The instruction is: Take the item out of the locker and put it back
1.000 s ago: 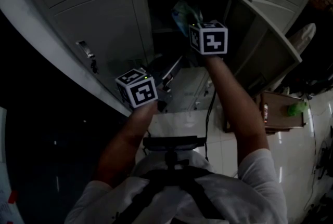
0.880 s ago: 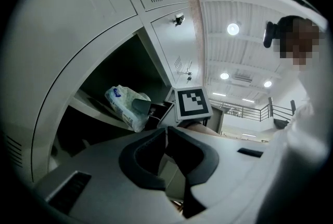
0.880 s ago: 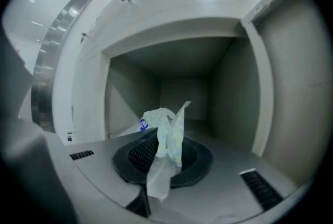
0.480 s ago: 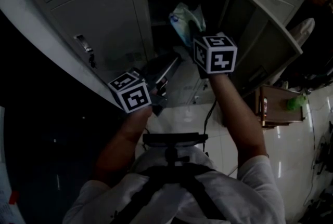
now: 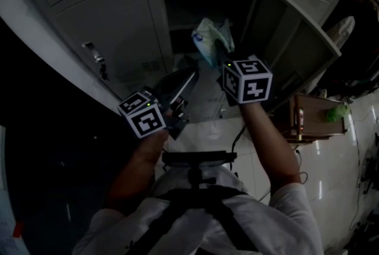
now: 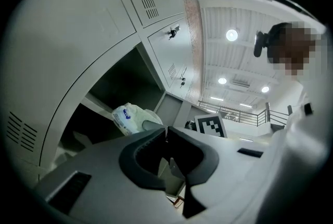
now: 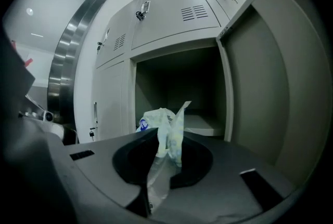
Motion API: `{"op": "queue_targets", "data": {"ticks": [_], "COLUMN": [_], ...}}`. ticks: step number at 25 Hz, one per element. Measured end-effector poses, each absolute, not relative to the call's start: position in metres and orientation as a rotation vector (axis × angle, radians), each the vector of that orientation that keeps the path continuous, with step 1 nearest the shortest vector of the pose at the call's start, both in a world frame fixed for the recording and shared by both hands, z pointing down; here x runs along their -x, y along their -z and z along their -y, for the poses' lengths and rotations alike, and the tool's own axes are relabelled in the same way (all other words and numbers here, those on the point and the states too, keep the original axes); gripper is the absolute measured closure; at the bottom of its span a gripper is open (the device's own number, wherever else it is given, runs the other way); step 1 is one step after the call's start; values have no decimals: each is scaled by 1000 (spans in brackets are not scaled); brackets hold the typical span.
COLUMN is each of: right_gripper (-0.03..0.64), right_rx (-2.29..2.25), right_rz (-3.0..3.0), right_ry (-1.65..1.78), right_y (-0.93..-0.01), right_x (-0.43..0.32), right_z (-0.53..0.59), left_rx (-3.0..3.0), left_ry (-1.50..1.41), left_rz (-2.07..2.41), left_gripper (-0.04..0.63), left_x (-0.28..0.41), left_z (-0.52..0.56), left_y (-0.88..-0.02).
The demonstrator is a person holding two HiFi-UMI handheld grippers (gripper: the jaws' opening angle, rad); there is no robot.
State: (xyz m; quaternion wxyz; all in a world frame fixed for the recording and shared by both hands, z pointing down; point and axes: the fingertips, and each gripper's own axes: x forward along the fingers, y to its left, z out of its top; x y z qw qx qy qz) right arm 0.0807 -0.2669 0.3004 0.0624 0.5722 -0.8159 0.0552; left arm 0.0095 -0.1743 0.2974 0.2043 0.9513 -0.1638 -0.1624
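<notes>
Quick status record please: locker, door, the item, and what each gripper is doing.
locker: one compartment open
door: swung open to the right
item: crumpled pale plastic bag with blue print, held up in front of the opening
right gripper: shut on the plastic bag, which sticks up past its jaw tips
left gripper: shut, nothing between its jaws; below and left of the plastic bag in the head view
</notes>
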Motion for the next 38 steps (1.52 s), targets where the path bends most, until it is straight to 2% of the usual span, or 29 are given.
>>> {"op": "queue_targets", "data": {"ticks": [38], "right_gripper": [597], "right_rx": [-1718], "right_rz": [2517], "right_ry": [-379], "right_y": [-345], "right_x": [-95], "right_z": [164], "left_rx": [-2572], "left_ry": [418], "left_rz": [396], "left_gripper": [598], "left_x": [6], "left_z": [128], "left_y": [-333]}}
